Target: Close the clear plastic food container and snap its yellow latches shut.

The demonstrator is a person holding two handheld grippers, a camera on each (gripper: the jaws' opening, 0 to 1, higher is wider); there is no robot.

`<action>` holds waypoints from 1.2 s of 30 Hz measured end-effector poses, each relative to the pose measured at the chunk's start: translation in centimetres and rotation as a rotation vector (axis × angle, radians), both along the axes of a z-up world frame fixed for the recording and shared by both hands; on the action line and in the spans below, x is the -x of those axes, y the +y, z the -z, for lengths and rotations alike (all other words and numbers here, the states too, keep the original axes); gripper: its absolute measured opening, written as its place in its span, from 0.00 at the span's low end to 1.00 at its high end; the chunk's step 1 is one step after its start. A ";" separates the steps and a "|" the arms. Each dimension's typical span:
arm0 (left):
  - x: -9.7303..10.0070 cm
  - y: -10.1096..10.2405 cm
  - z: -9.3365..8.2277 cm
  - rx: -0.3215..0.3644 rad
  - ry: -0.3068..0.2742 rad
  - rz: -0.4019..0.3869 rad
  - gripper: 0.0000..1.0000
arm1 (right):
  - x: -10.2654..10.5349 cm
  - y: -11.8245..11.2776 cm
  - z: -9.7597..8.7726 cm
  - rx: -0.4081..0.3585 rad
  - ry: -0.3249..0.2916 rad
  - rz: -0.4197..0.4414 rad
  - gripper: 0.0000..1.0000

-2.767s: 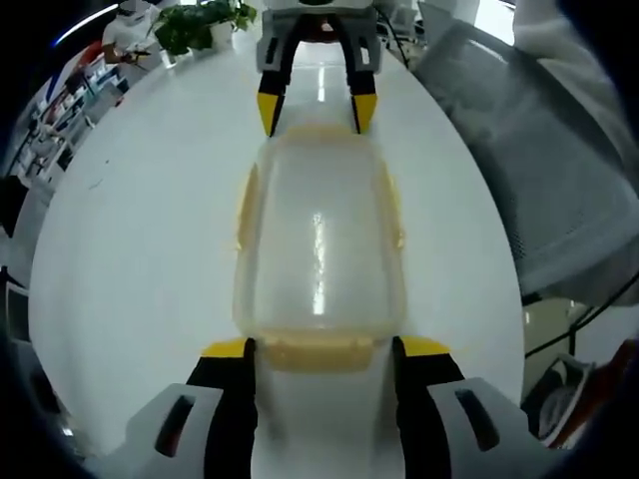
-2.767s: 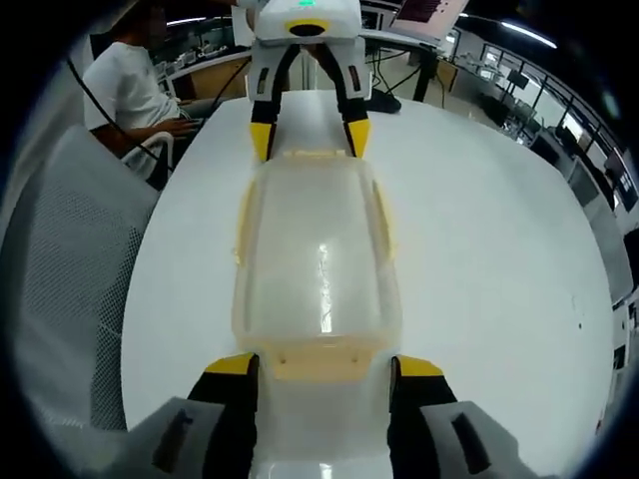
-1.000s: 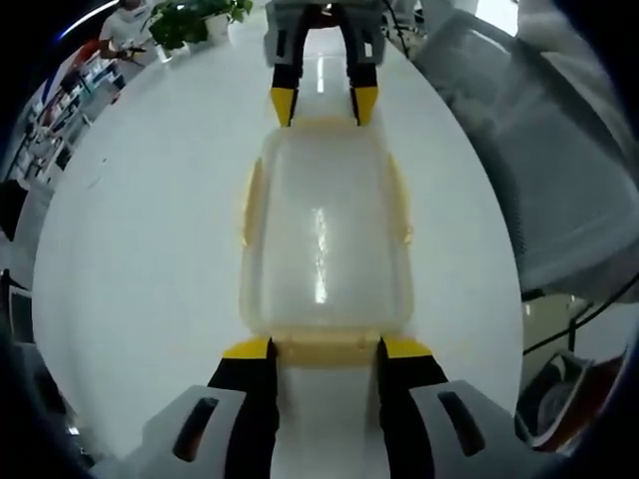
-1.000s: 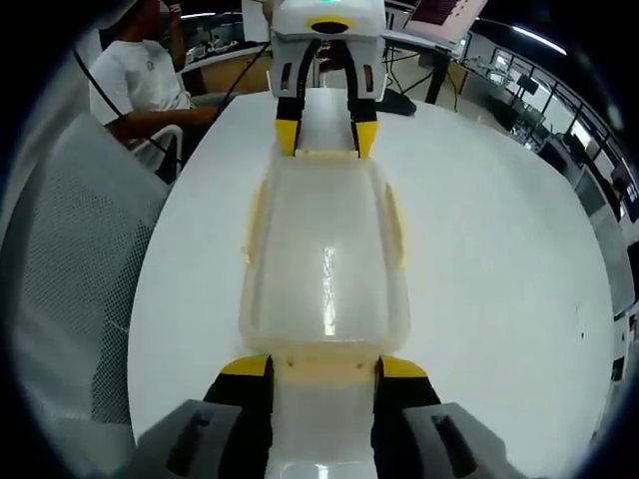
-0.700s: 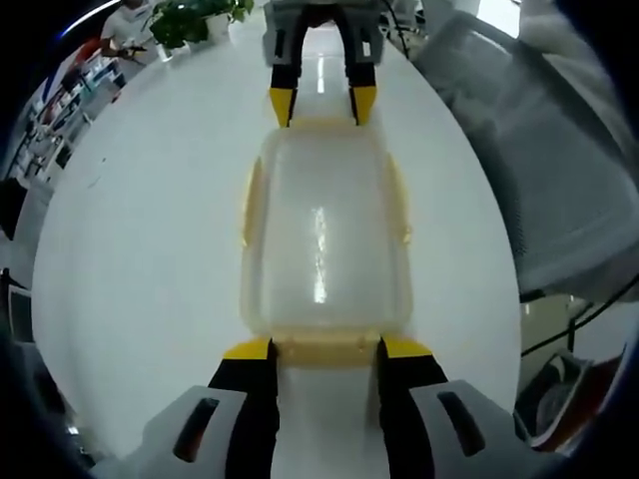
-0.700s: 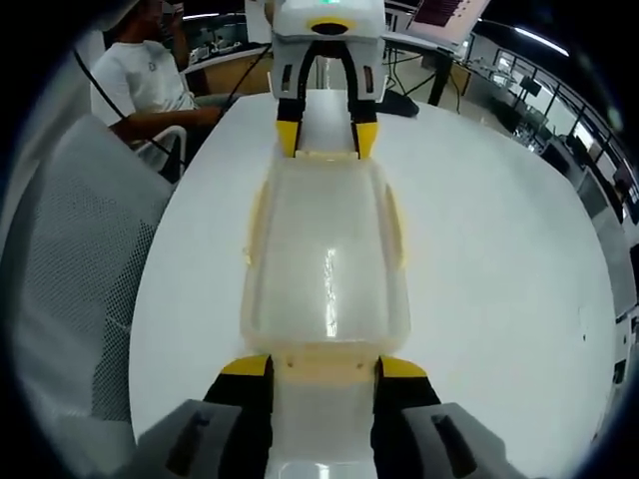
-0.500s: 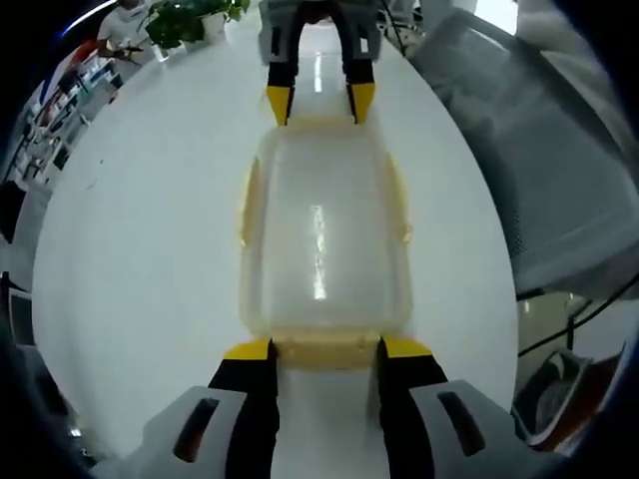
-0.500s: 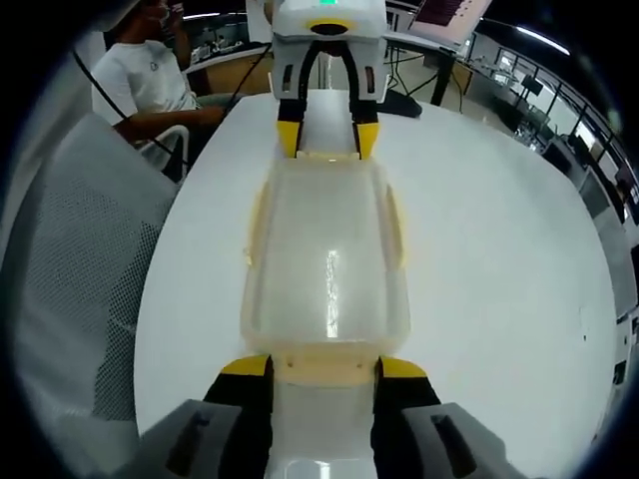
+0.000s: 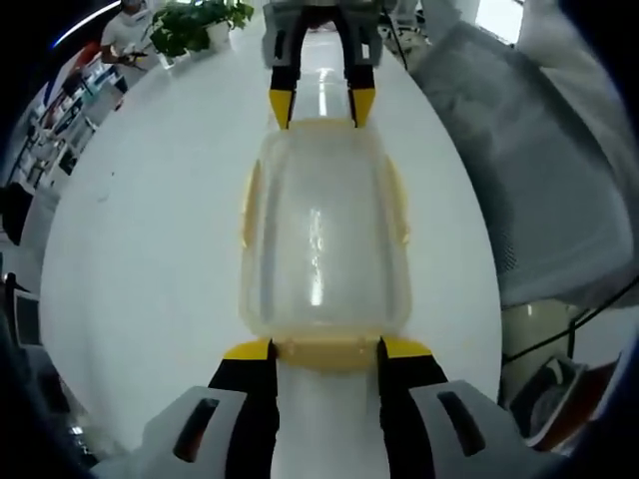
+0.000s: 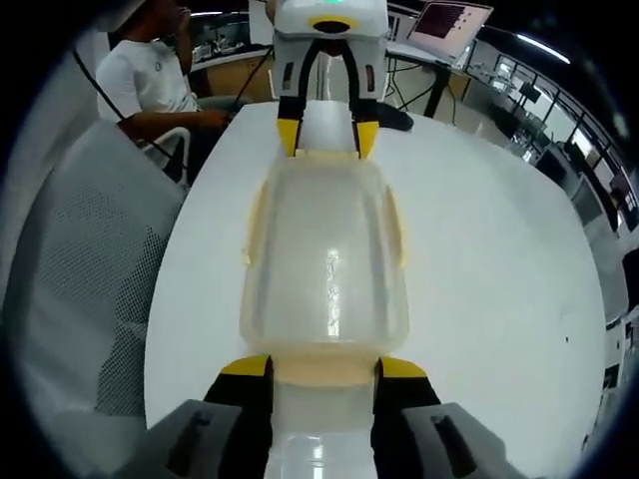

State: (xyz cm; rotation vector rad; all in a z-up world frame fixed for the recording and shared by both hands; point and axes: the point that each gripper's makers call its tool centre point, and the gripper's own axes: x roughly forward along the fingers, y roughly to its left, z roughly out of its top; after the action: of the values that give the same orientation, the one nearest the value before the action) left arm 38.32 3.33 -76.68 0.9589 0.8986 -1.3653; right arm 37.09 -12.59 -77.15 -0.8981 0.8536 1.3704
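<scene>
The clear plastic container (image 9: 324,235) with its lid on is held lengthwise between both grippers. My left gripper (image 9: 326,349) is shut on the yellow end latch (image 9: 324,351) nearest to it. At the far end, my right gripper (image 9: 320,108) clamps the opposite end. In the right gripper view the same container (image 10: 324,249) runs away from my right gripper (image 10: 324,367), which is shut on its near yellow latch (image 10: 324,371), with the left gripper (image 10: 324,138) on the far end. Yellow side latches (image 9: 247,205) lie along the long edges.
A white round table (image 9: 150,249) lies under the container. A grey mesh chair (image 9: 539,170) stands at its edge, with a potted plant (image 9: 195,25) beyond. A seated person (image 10: 140,80) and a laptop (image 10: 449,20) are at the far side.
Both pairs of jaws have narrowed onto the end latches since 2.8 s ago. In the last half second the table looks smaller and farther below; container and grippers keep their places relative to each other.
</scene>
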 end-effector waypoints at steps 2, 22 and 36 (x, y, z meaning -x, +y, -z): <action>0.1 -0.1 -0.4 -0.010 0.001 -0.003 0.36 | 0.1 0.0 -0.4 -0.001 0.002 -0.002 0.35; 1.0 -1.9 -5.2 -0.016 -0.015 -0.025 0.36 | 0.3 -1.9 -5.6 -0.018 -0.015 -0.036 0.35; 1.4 -4.8 -7.0 -0.036 -0.014 -0.023 0.36 | 0.8 -5.0 -7.2 -0.021 -0.028 -0.034 0.35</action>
State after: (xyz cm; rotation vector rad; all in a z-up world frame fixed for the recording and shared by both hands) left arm 36.95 -1.45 -69.72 0.9814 0.9233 -1.3257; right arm 36.30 -17.55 -70.00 -0.9170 0.8044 1.3910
